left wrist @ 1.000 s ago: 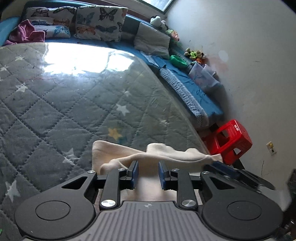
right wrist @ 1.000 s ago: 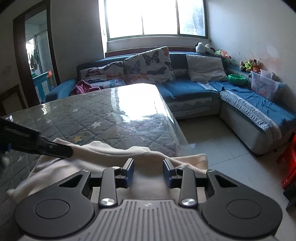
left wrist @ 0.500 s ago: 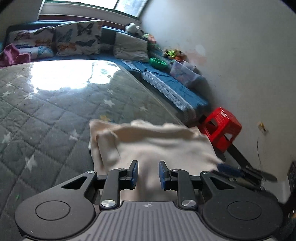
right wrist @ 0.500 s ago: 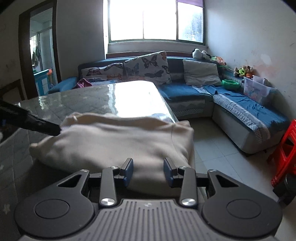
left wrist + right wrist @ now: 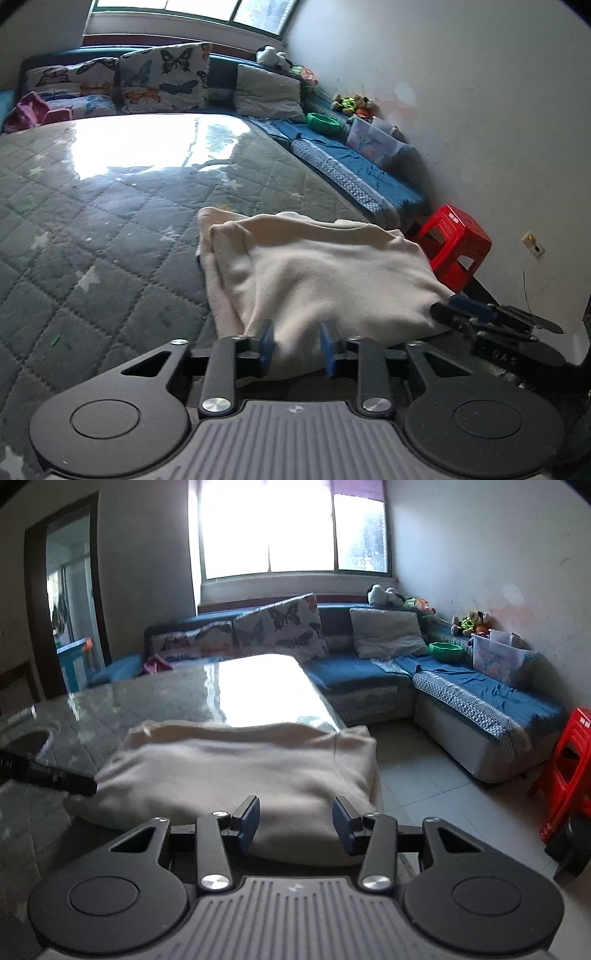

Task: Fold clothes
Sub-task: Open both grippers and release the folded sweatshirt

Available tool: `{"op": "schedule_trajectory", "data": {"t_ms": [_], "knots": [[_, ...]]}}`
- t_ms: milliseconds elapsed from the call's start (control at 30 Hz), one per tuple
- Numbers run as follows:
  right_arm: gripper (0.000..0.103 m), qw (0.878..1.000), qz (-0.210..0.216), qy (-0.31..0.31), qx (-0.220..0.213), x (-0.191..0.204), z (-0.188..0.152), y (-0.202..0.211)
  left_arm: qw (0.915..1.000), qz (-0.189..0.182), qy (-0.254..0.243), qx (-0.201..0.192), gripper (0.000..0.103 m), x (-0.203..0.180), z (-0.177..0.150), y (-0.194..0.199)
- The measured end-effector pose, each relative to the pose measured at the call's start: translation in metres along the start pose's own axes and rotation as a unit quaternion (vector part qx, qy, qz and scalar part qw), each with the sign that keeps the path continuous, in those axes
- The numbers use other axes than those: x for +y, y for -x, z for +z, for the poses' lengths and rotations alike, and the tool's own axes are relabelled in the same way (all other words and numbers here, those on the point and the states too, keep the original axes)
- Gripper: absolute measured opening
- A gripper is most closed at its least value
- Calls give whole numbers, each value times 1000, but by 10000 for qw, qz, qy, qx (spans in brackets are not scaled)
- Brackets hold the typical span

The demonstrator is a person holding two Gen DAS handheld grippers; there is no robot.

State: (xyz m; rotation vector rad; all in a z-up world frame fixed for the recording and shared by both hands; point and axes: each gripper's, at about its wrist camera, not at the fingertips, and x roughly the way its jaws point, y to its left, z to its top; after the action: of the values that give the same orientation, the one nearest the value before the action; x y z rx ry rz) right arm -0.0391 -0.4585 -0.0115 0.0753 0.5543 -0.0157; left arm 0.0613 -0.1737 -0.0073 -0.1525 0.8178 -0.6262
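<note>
I read this as the end of a fold: the cream fleece garment (image 5: pixel 317 273) lies doubled in a thick pad at the near right corner of the quilted grey star-print table cover (image 5: pixel 103 236), its right edge hanging toward the tiled floor. My left gripper (image 5: pixel 294 347) stands with jaws apart at the pad's 6 o'clock edge, gripping nothing. My right gripper (image 5: pixel 294 823) is spread wide, also empty, at the same edge. Next, I judge, comes either another fold across or smoothing; both need a clean pinch on the near hem.
</note>
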Motion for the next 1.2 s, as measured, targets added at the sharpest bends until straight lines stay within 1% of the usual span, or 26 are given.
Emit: {"op": "schedule_trajectory", "data": {"t_ms": [67, 133, 167, 200, 233, 300, 367, 400, 433, 500, 600, 667, 700, 767, 800, 833, 933, 1000, 1133, 1200], "knots": [[46, 9999, 15, -107, 46, -4, 0, -1, 10000, 38, 27, -9, 38, 2, -3, 3], [46, 9998, -64, -88, 181, -5, -3, -7, 10000, 57, 54, 4, 42, 2, -4, 5], [46, 9997, -58, -95, 206, -6, -5, -8, 9999, 88, 60, 7, 47, 2, -6, 6], [47, 9997, -46, -105, 193, -5, -6, -7, 9999, 111, 56, 20, 50, 2, -6, 7], [50, 9998, -43, -100, 174, -4, -6, -5, 9999, 125, 52, 43, 52, 2, -8, 8], [54, 9999, -25, -86, 88, -1, -5, 0, 9998, 170, 41, 113, 56, 3, -12, 8], [56, 10000, -5, -68, 29, 1, -3, 2, 9996, 216, 31, 181, 59, 3, -16, 7], [59, 10000, -30, -54, 9, 2, -2, 1, 9995, 236, 40, 218, 61, 3, -19, 6], [60, 10000, -60, -53, 2, 1, 0, 0, 9994, 252, 51, 243, 61, 3, -21, 5], [60, 9999, -70, -110, 56, -2, 2, -7, 9993, 282, 22, 229, 67, 2, -24, 6], [61, 9998, -111, -136, 129, -4, 2, -11, 9993, 310, 31, 230, 71, 1, -25, 10], [66, 9998, -114, -90, 98, -1, 2, -9, 9990, 391, 3, 212, 75, 1, -26, 13], [71, 9999, -108, -70, 69, 0, 2, -6, 9990, 410, 1, 201, 77, 1, -27, 14], [74, 9999, -96, -39, 20, 5, 2, -2, 9989, 435, 1, 177, 81, 2, -28, 16], [78, 10000, -91, -34, 3, 7, 1, 0, 9988, 461, -2, 168, 85, 2, -28, 17], [84, 10000, -80, -43, -7, 9, 0, 2, 9986, 497, -15, 155, 87, 1, -29, 18], [86, 10000, -47, -73, -34, 15, -3, 8, 9984, 545, -51, 119, 94, 2, -32, 22], [94, 10000, -31, -86, -37, 19, -6, 11, 9983, 575, -59, 98, 99, 2, -34, 25], [103, 9999, -125, -22, -78, 30, -11, 18, 9979, 638, -59, 51, 103, 3, -37, 31], [103, 9998, -164, -25, -93, 33, -12, 22, 9978, 659, -39, 44, 103, 5, -39, 33]]}}
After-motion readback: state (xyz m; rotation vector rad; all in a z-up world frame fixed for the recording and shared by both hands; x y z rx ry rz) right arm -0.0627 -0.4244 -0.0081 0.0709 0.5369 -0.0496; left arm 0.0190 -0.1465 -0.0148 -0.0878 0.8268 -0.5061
